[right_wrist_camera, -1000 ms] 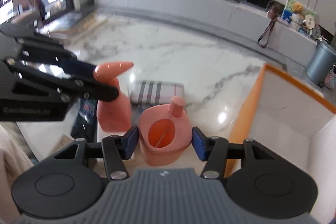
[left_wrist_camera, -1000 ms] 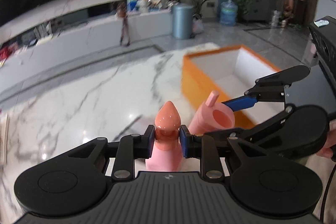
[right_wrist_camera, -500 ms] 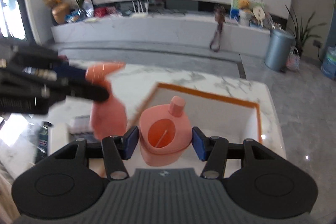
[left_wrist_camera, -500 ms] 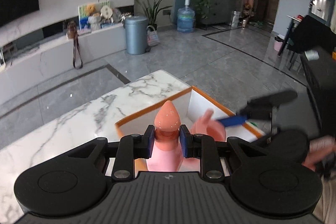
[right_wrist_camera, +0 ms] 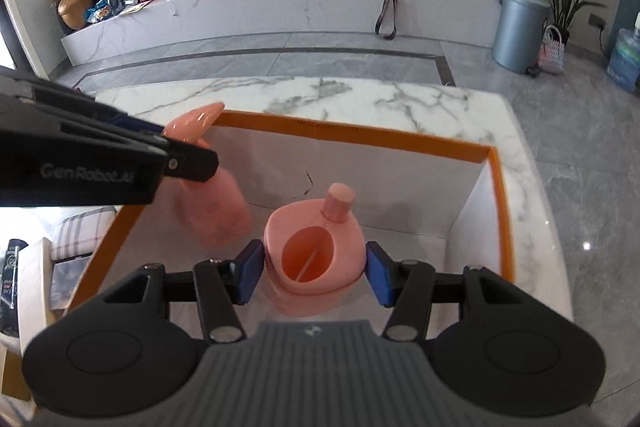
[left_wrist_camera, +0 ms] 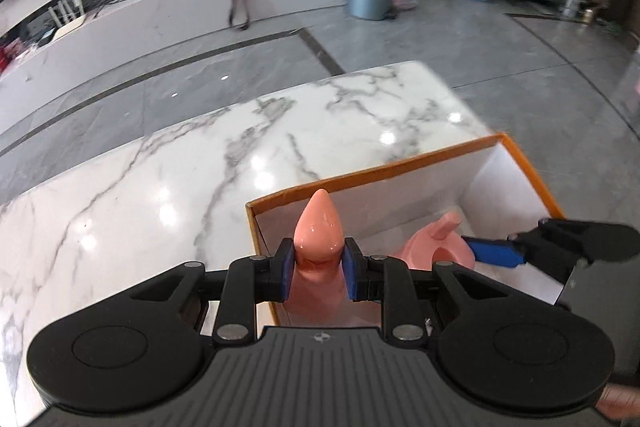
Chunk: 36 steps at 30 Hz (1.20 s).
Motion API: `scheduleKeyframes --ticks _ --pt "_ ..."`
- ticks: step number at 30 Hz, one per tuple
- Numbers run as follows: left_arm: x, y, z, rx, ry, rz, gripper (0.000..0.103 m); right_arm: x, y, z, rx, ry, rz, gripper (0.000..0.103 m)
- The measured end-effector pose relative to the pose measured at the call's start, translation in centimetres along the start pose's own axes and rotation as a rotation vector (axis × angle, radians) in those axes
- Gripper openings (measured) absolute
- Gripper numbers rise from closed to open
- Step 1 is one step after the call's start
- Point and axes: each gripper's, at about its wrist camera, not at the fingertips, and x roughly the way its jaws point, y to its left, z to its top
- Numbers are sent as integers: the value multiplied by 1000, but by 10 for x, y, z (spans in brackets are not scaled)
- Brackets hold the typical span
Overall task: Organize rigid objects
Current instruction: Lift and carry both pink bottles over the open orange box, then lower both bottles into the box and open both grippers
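My left gripper [left_wrist_camera: 316,267] is shut on the neck of a pink bottle with a pointed cap [left_wrist_camera: 318,227]. In the right wrist view that pointed-cap bottle [right_wrist_camera: 220,215] hangs tilted over the left part of a white box with an orange rim [right_wrist_camera: 360,133]. My right gripper [right_wrist_camera: 315,271] is shut on a pink jug-shaped bottle [right_wrist_camera: 344,239] with a handle hole and a round cap. The jug [left_wrist_camera: 428,247] sits low inside the box [left_wrist_camera: 360,175], to the right of the pointed-cap bottle. The box floor under both bottles is bare white.
The box stands at the right end of a marble table [left_wrist_camera: 160,187], close to its far and right edges. A folded plaid cloth [right_wrist_camera: 80,231] and dark flat items [right_wrist_camera: 10,267] lie left of the box. Grey floor lies beyond.
Both grippers have carried their bottles from over the open table to over the box and a little lower. Their grips have not changed.
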Motion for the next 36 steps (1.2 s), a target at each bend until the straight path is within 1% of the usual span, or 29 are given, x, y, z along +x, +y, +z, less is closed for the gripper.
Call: scheduleKeyframes --ticks 5,8,12,13,17,19,20,23,24,26,27,28,31,33,36 --pt "4 -7 6 -42 -8 50 28 13 1 3 2 8 6 55" --pt "8 -8 10 -55 23 75 28 19 2 6 20 8 18 55" --pt "5 -10 10 -29 13 74 32 26 8 8 18 5 16 55" --pt "4 -11 10 -20 6 73 35 27 10 7 12 -4 10 55" --pt "-4 -6 9 -20 3 38 38 26 17 7 -5 -20 -8 56" --pt "-13 1 7 -33 -29 -2 42 25 17 7 -6 -18 -8 56" --pt "-20 5 5 -37 -50 -14 42 25 17 7 -2 -18 -16 56" --pt "-42 16 -1 -52 -120 -21 42 25 13 5 30 -19 -85 56" --pt "-49 21 -4 -61 -134 -29 42 24 10 6 53 -21 -95 56" --pt "-55 30 -8 -86 -132 -30 42 24 8 8 103 -21 -101 56" --pt "-56 34 -9 -95 -120 -28 41 24 9 9 121 -19 -108 56" --pt "-56 37 -12 -101 -98 -32 37 25 11 10 137 -18 -111 56" --pt "-55 47 -22 -112 -62 -51 32 27 15 12 188 -26 -90 56" --pt "-53 51 -28 -106 -51 -45 29 29 20 13 189 -38 -104 56" --pt "-50 56 -35 -114 -29 -69 27 32 26 17 182 -51 -96 56"
